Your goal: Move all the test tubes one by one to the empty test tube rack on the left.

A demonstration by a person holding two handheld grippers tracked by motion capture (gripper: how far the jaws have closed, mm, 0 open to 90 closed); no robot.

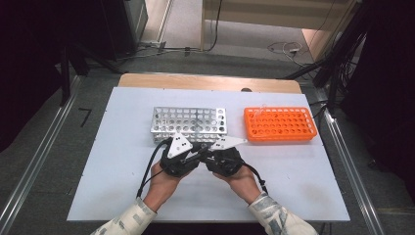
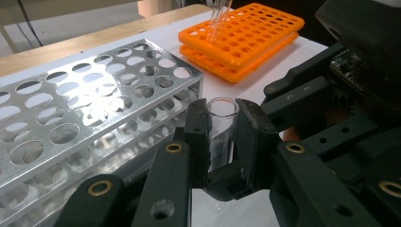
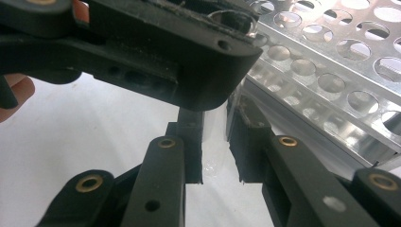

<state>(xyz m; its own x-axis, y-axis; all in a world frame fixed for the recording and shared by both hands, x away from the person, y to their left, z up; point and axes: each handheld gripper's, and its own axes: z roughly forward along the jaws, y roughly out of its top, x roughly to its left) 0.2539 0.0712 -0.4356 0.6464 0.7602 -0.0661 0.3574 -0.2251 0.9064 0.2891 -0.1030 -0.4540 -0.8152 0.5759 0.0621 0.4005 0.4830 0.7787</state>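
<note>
A clear glass test tube (image 2: 222, 124) stands upright, open mouth up, just in front of the silver metal rack (image 1: 188, 125). My left gripper (image 2: 222, 135) is shut on its upper part, pads pressed on both sides. My right gripper (image 3: 215, 142) is shut on the lower part of the same tube (image 3: 215, 135), right beneath the left gripper's jaw. In the high view both grippers meet nose to nose, the left gripper (image 1: 197, 152) coming from the left and the right gripper (image 1: 206, 154) from the right. The metal rack's holes look empty.
An orange tube rack (image 1: 279, 124) sits to the right of the metal rack, with one clear tube (image 2: 218, 19) leaning in a far hole. Both racks rest on a white sheet (image 1: 122, 171) over a wooden table. Metal rails run along both sides.
</note>
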